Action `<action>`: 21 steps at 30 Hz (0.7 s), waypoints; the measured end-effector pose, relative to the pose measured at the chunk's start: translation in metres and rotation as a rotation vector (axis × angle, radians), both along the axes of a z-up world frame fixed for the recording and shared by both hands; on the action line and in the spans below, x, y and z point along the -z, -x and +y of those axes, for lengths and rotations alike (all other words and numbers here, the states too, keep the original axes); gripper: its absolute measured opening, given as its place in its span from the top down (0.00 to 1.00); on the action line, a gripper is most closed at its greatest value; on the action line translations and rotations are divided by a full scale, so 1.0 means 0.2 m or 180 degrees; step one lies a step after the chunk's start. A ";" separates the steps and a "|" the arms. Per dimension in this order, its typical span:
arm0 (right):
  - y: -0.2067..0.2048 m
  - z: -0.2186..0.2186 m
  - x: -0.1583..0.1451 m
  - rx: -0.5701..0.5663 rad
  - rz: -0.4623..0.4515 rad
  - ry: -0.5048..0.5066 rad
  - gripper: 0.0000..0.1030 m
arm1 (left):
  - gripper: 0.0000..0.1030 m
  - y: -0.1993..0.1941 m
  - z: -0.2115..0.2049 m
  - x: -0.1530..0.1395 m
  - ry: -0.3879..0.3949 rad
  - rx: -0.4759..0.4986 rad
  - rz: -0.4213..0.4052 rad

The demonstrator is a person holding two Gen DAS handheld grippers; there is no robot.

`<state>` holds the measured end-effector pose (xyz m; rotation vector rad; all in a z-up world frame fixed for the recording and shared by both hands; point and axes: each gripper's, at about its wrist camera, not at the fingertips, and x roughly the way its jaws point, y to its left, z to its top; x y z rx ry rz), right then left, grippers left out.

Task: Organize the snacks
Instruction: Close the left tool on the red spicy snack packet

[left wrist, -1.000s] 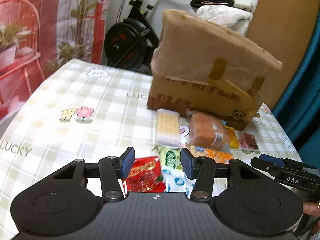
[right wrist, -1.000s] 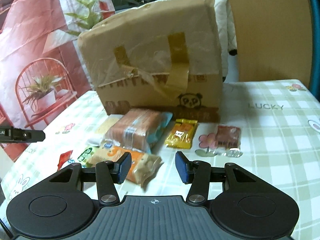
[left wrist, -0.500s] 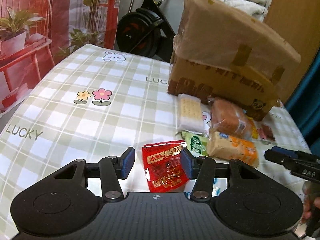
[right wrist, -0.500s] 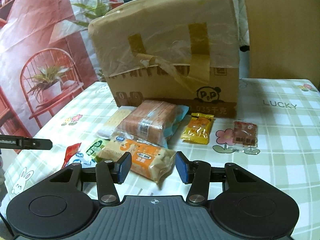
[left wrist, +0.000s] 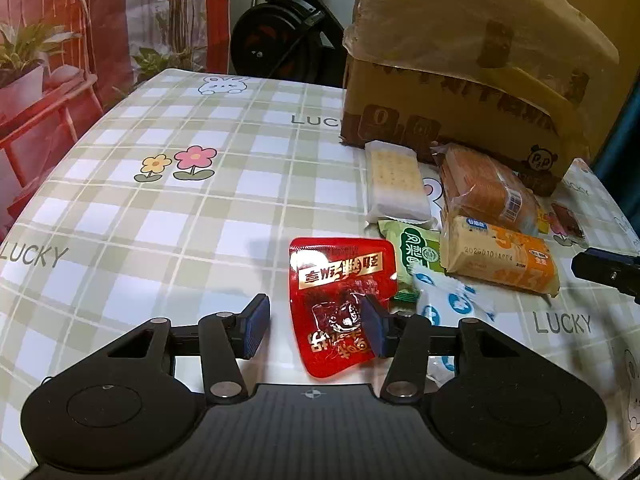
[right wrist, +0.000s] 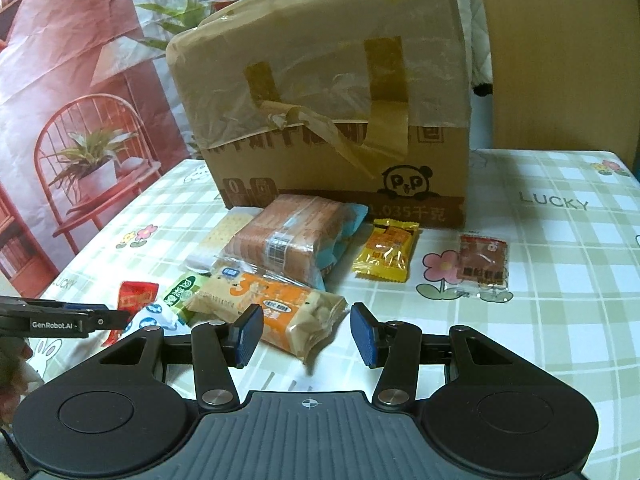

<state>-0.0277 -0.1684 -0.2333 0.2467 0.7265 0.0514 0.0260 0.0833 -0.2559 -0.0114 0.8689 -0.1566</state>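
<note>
The left gripper (left wrist: 316, 326) hangs low over the table (left wrist: 180, 216) with its fingers spread, pinching nothing. The red packet (left wrist: 340, 300) lies flat on the cloth between them: its right edge sits under the right finger (left wrist: 374, 330), while the left finger (left wrist: 256, 326) stands clear of it over bare cloth.

Just right of the red packet lie a green packet (left wrist: 416, 250) and a white-and-blue wrapper (left wrist: 448, 300), each overlapping its neighbour. Farther right is an orange biscuit pack (left wrist: 504, 256), and beyond it a bread loaf (left wrist: 484, 188) in clear film. A cracker pack (left wrist: 394, 184) lies left of the loaf, near the foot of the cardboard box (left wrist: 460, 60), which stands taped at the far side of the table.

The right gripper (right wrist: 306, 338) has its fingers spread too, holding nothing. The near end of the orange biscuit pack shows between them, with a gap on either side. In the right wrist view a yellow packet (right wrist: 386, 256) and a small brown packet (right wrist: 482, 266) lie to the right of the loaf, well apart from the gripper. The left gripper's tip shows at the left edge there, just over the red packet.
</note>
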 end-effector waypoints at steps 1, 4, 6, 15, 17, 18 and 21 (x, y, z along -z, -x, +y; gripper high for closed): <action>0.00 0.00 0.00 0.0000 0.0000 0.0000 0.56 | 0.48 0.00 0.00 0.00 -0.0006 -0.0002 -0.0016; 0.00 0.00 0.00 0.0006 0.0001 -0.0013 0.56 | 0.44 0.01 0.00 0.00 0.0002 -0.0024 -0.0028; 0.00 0.00 0.01 0.0011 0.0007 -0.0025 0.56 | 0.42 0.01 0.00 0.01 0.0030 -0.0019 -0.0004; 0.02 -0.04 0.03 0.0041 0.0017 -0.0054 0.56 | 0.43 0.00 -0.03 0.01 0.0020 0.0070 -0.0058; 0.02 -0.04 0.03 0.0047 0.0023 -0.0059 0.56 | 0.43 0.00 -0.04 0.01 0.0019 0.0108 -0.0070; 0.02 -0.04 0.04 0.0048 0.0025 -0.0063 0.56 | 0.43 0.00 -0.04 0.01 0.0019 0.0125 -0.0071; 0.03 -0.05 0.03 0.0053 0.0021 -0.0066 0.56 | 0.44 -0.01 -0.05 0.01 0.0066 0.0129 -0.0054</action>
